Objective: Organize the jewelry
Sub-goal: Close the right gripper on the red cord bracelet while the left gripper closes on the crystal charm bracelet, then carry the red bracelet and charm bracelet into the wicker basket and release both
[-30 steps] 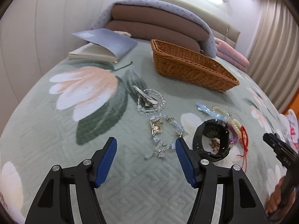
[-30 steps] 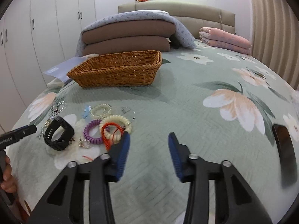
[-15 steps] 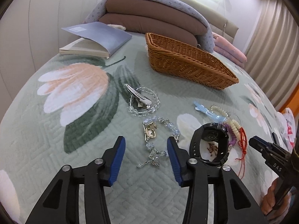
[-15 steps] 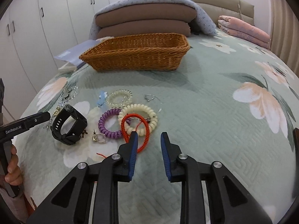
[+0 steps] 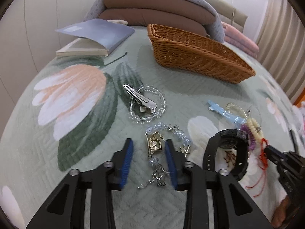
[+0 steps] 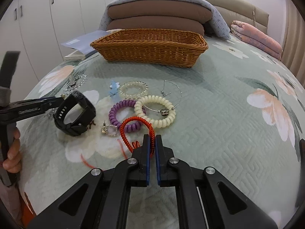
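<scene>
The red coiled cord bracelet (image 6: pixel 136 131) lies at the lower centre of the right wrist view, on the pale green quilted bedspread with peach flowers (image 6: pixel 219 118). The right gripper (image 6: pixel 152 145) has its blue-padded jaws clamped on the near side of that red loop. Just above it in the frame sit a purple spiral hair tie (image 6: pixel 124 115) and a cream spiral hair tie (image 6: pixel 155 110), which touch one another; a thin silver bangle with a bead (image 6: pixel 165 111) lies across the cream one. A clear spiral hair tie (image 6: pixel 133 89) and a light blue clip (image 6: pixel 114 88) lie further up. To the left stands a black wristwatch (image 6: pixel 75 112) with a small gold charm (image 6: pixel 108 130) beside it.

In the lower centre of the left wrist view, the left gripper (image 5: pixel 149 161) is closing around a clear crystal-bead bracelet with a gold pendant and silver butterfly charm (image 5: pixel 156 147); the bracelet lies between the blue pads, which are not yet pressing on it. Above it a silver metal hair clip (image 5: pixel 140 100) rests on a ring of clear beads (image 5: pixel 150 105).

A brown woven wicker basket (image 6: pixel 150 47) stands in the upper centre, well apart from the jewelry. An open grey-blue book (image 5: pixel 97 36) lies at upper left.
</scene>
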`<state>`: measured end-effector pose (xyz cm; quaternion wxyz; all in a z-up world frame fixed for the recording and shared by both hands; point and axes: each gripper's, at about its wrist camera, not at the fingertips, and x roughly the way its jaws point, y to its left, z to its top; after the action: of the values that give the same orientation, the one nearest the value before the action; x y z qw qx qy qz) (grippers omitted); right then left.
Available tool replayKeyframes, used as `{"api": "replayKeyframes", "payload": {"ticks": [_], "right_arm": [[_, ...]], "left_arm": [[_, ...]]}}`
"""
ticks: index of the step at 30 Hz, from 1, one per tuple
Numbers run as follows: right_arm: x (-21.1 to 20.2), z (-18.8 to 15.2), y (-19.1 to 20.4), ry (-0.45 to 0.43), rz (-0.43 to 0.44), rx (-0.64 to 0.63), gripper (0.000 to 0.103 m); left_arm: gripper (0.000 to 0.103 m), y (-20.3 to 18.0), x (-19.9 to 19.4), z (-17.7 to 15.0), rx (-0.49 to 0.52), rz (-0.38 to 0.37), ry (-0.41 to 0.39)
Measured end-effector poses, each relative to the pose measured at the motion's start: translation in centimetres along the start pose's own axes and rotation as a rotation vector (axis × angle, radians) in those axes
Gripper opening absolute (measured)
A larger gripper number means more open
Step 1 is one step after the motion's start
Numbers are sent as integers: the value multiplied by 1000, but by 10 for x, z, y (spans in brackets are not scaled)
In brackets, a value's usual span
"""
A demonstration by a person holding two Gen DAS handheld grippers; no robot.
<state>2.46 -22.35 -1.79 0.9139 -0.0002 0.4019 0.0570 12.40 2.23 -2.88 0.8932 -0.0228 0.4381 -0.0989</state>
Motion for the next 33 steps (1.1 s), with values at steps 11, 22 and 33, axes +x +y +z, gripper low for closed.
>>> {"api": "replayKeyframes", "payload": {"ticks": [11,22,33], "right_arm": [[-5,-5,-2,-16,30,13,7],[-1,-6,-11,-10,80,51,7],[1,-7,-17,-4,135,81,7]], "left_arm": [[12,0,-19,-23,67,-67,-9],[15,-13,-16,-17,128,-13,-38],[17,-25,-16,-15,233,23,-56]]}}
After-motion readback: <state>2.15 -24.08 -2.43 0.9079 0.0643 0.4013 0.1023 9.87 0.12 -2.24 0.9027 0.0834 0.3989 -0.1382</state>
